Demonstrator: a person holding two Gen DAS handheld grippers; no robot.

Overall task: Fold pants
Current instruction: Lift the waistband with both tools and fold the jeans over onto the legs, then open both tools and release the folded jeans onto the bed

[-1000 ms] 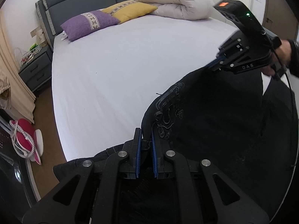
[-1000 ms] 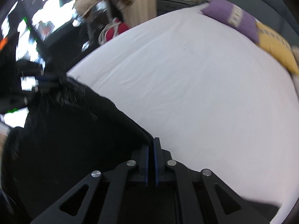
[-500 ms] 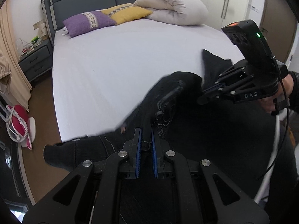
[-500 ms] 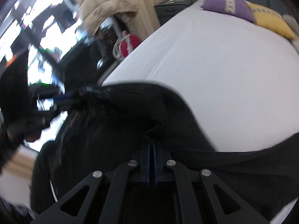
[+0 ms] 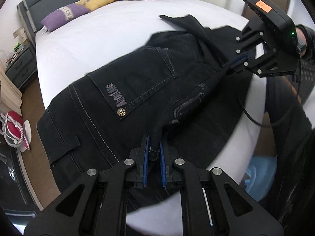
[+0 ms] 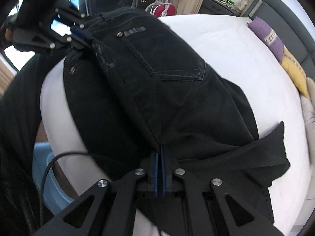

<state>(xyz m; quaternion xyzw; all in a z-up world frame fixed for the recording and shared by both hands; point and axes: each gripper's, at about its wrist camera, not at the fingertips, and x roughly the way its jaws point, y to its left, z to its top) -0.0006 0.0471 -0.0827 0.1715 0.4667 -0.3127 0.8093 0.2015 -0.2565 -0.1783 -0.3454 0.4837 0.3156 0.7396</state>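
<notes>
Whereas a second ago hanging bunched in the air, black pants (image 5: 137, 82) now lie spread on the white bed (image 5: 94, 31), back pocket up. Left gripper (image 5: 154, 153) and right gripper (image 6: 159, 163) both pinching denim. Near mattress edge close; wide bare sheet beyond for folding.

Two fisheye views are given, each taken from just behind a hand-held gripper and aimed forward along its fingers. The left hand-held gripper (image 5: 154, 158) is seen at 6 o'clock of its own view, which is held close over the black pants (image 5: 137, 90) and faces across the bed (image 5: 102, 31) toward the headboard at 11 o'clock. The right hand-held gripper (image 6: 159, 174) is seen at 6 o'clock of its view, which faces the bed's foot edge. Both views share the pants, the bed and the purple pillow (image 5: 64, 15), and each shows the other gripper.
</notes>
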